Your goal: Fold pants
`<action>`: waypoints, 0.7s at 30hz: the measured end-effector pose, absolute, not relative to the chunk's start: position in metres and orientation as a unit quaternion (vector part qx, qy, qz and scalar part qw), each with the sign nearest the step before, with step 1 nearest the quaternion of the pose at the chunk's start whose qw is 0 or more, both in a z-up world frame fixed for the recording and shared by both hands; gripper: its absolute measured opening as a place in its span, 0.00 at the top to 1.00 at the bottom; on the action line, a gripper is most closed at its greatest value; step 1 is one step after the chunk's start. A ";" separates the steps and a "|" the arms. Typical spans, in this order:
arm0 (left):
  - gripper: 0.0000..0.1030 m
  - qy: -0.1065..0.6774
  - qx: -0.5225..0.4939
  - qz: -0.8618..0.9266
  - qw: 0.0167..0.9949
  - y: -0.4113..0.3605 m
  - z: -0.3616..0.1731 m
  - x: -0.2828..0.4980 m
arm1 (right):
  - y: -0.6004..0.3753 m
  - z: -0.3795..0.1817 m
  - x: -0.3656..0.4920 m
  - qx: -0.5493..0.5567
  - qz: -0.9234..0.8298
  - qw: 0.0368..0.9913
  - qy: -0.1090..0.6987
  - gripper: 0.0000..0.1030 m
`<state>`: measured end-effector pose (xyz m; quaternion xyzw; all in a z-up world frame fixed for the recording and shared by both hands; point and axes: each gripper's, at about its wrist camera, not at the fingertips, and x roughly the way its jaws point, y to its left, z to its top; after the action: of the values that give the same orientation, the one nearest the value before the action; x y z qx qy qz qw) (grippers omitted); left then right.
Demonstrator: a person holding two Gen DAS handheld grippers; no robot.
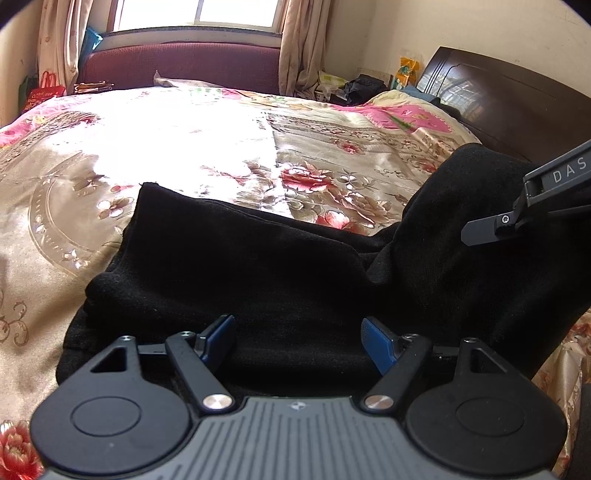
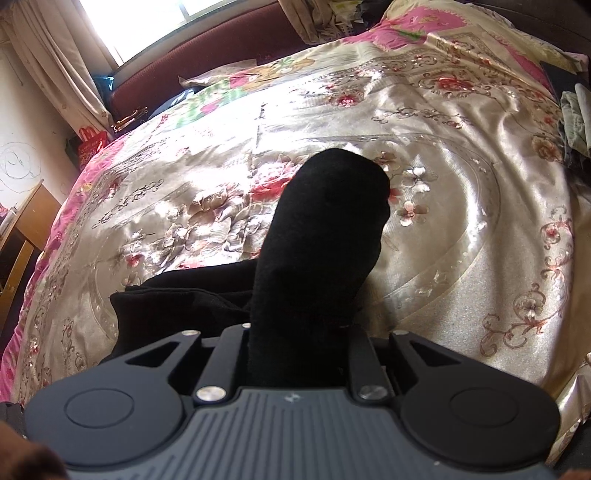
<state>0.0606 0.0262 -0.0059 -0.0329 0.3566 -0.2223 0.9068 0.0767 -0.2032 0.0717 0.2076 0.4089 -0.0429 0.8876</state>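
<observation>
**Holding black pants above a floral bedspread**

Starting at the left, we see a red bag (image 1: pixel 46 89) against the wall beside the bed, below a beige curtain (image 1: pixel 61 40) and the bright window (image 1: pixel 195 13). A maroon sofa back (image 1: pixel 177 64) runs under the sill.

Our left gripper (image 1: pixel 297 341) sits low over the black pants (image 1: pixel 236 266), its blue-padded fingers (image 1: pixel 218 338) spread wide apart with dark cloth lying between and under them; we cannot tell whether the pads touch the fabric. The pants lie on the near side of the satin floral bedspread (image 1: pixel 177 144), one corner of the cloth reaching out flat toward the sunlit middle of the bed.

Further right, the fabric rises in a tall fold toward our right gripper (image 1: pixel 480 230), which enters from the edge of the left view. From its own camera, the right gripper (image 2: pixel 295 354) is clamped on the pants (image 2: pixel 317 236): a thick roll of black cloth fills the gap between the fingers and stands up ahead of them, hiding the tips.

At far right, the dark wooden headboard (image 1: pixel 509 99) stands behind a cluttered nightstand area (image 1: pixel 354 88), probably holding clothes and packets.
</observation>
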 end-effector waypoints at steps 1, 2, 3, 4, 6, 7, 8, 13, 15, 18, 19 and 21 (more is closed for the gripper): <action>0.14 0.357 -0.036 -0.220 0.907 0.028 -0.006 0.062 | -0.200 0.072 0.078 0.207 -0.040 0.888 0.408 0.83; 0.14 0.358 -0.041 -0.218 0.907 0.031 -0.006 0.063 | -0.197 0.072 0.079 0.205 -0.036 0.889 0.408 0.83; 0.14 0.358 -0.045 -0.216 0.907 0.033 -0.006 0.064 | -0.194 0.073 0.080 0.202 -0.032 0.890 0.408 0.83; 0.14 0.358 -0.048 -0.214 0.908 0.035 -0.006 0.065 | -0.191 0.073 0.081 0.201 -0.029 0.890 0.409 0.83; 0.14 0.358 -0.054 -0.208 0.909 0.039 -0.005 0.066 | -0.187 0.073 0.082 0.204 -0.023 0.889 0.408 0.83; 0.14 0.358 -0.058 -0.206 0.909 0.041 -0.005 0.068 | -0.185 0.073 0.083 0.206 -0.021 0.889 0.408 0.83; 0.14 0.358 -0.061 -0.203 0.910 0.043 -0.004 0.068 | -0.183 0.073 0.084 0.208 -0.019 0.889 0.408 0.83; 0.14 0.353 -0.078 -0.183 0.914 0.060 -0.003 0.074 | -0.174 0.072 0.092 0.224 -0.016 0.888 0.401 0.83; 0.14 0.356 -0.093 -0.181 0.912 0.067 -0.005 0.079 | -0.168 0.073 0.095 0.228 -0.011 0.889 0.397 0.83; 0.14 0.354 -0.107 -0.184 0.911 0.074 -0.006 0.082 | -0.165 0.077 0.097 0.240 -0.004 0.888 0.391 0.83; 0.14 0.351 -0.113 -0.189 0.910 0.076 -0.004 0.083 | -0.169 0.079 0.096 0.251 -0.003 0.887 0.387 0.83; 0.15 0.346 -0.126 -0.204 0.907 0.075 0.002 0.084 | -0.182 0.085 0.091 0.271 -0.001 0.885 0.379 0.84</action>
<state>0.0836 0.0752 0.0017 -0.1261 0.3463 -0.2040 0.9070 0.0913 -0.1817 0.0845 0.2706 0.3792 -0.0010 0.8849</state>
